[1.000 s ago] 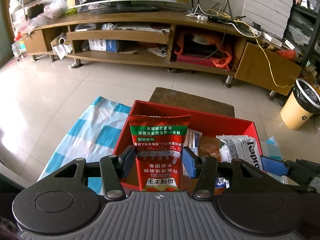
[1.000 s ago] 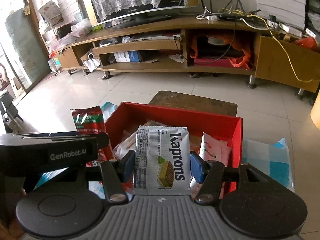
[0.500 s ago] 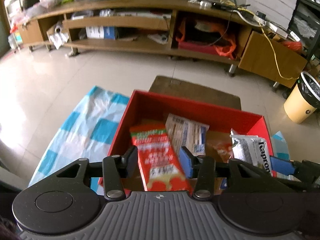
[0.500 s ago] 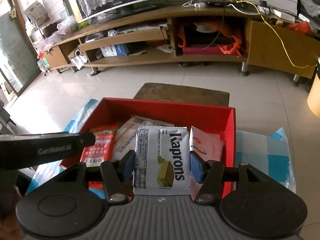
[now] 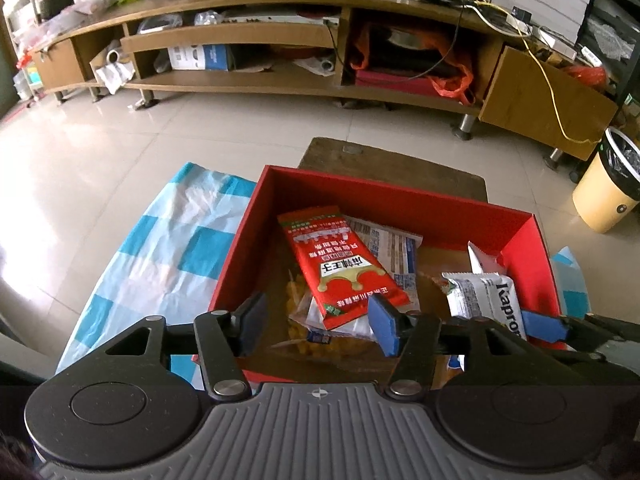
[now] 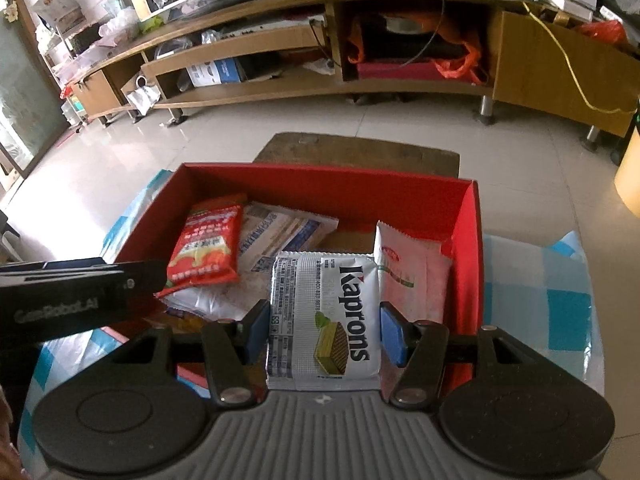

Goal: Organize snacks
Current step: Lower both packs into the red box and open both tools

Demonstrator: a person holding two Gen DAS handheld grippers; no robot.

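Observation:
A red box [image 5: 392, 196] [image 6: 320, 184] stands on a blue-and-white checked cloth [image 5: 168, 248]. A red snack packet [image 5: 340, 260] [image 6: 208, 240] lies inside it on other packets. My left gripper [image 5: 320, 326] is open and empty above the box's near edge. My right gripper [image 6: 324, 330] is shut on a white Kaprons wafer packet [image 6: 324, 316] and holds it over the box's right half. That packet also shows at the right of the left wrist view [image 5: 486, 300]. A pink-and-white packet [image 6: 412, 276] stands against the box's right wall.
A small wooden stool [image 5: 392, 164] stands behind the box. A long wooden TV cabinet [image 5: 280, 52] runs along the far wall. A yellow bin [image 5: 608, 188] stands on the tiled floor at the right. The left gripper's body [image 6: 80, 300] crosses the left of the right wrist view.
My left gripper has opened and let go of the red snack packet, which now lies in the box. Both grippers have moved lower over the box. The right still holds the Kaprons packet.

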